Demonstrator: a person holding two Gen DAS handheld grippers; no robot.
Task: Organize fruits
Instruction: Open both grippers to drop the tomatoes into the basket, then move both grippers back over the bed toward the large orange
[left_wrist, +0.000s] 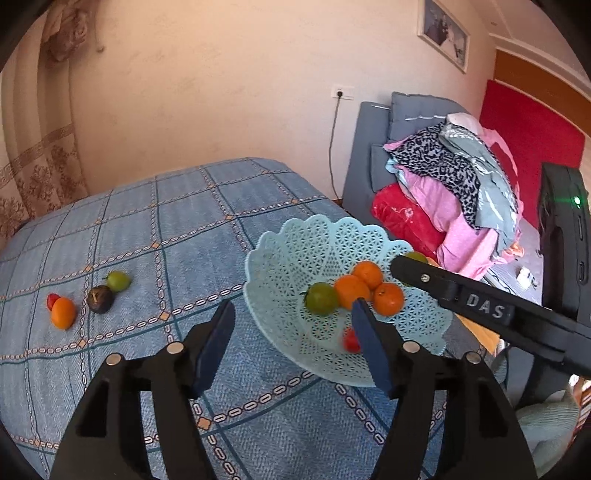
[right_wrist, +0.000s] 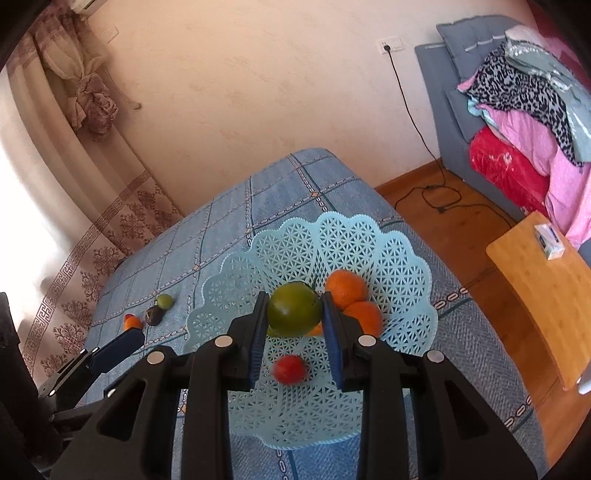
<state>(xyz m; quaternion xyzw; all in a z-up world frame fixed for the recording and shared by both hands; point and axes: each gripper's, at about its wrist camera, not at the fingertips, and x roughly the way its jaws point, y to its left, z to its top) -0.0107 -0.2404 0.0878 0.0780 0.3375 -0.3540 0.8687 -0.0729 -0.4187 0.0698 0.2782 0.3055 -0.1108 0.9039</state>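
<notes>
Looking along the left tool (left_wrist: 291, 314), its fingers stand spread and empty over a pale blue lattice basket (left_wrist: 295, 251) at frame centre, holding three oranges (left_wrist: 365, 288), a green fruit (left_wrist: 320, 298) and a small red fruit (left_wrist: 351, 340). From the right wrist, the right tool (right_wrist: 293, 314) brackets a large green fruit (right_wrist: 293, 314) above the basket (right_wrist: 399, 258); whether the pads press it I cannot tell.

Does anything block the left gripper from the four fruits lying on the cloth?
Nothing visible. The open left gripper hovers by the basket; the orange, red fruit, dark fruit and green fruit lie to its left, with only bare cloth between.
</notes>
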